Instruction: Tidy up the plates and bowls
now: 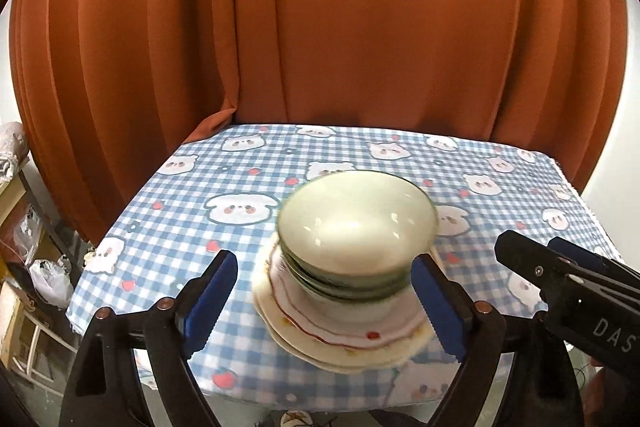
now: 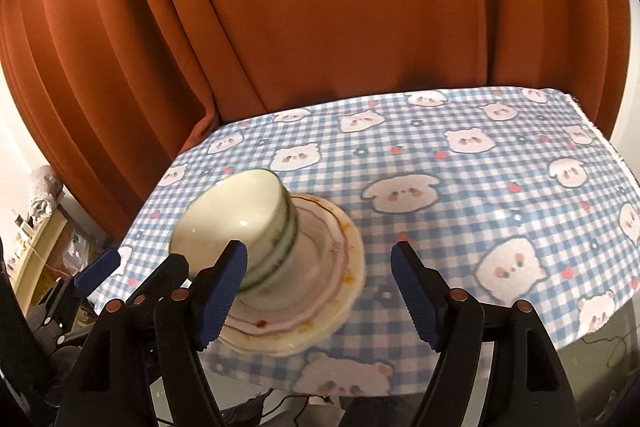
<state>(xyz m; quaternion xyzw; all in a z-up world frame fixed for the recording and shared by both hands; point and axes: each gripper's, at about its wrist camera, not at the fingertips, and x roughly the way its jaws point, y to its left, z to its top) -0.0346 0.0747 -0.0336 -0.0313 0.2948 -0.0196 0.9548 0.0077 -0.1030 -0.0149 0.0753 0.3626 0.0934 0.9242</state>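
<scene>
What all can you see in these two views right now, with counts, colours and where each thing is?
bowls: nested stack, count unclear, pale green, on the plates
plates: stack of several, cream with red wavy trim, near front edge of the table
tablecloth: one, blue-white check with white bears, covering the table
curtain: one, rust orange, behind the table
shelf clutter: bags, unclear, far left off the table
left tongs: open, black with blue pads, either side of the stack
right tongs: open, same colours, right of the left tongs

Black tool [image 1: 324, 301] arms, blue ridged pads [image 1: 208, 303], copper rivets.
</scene>
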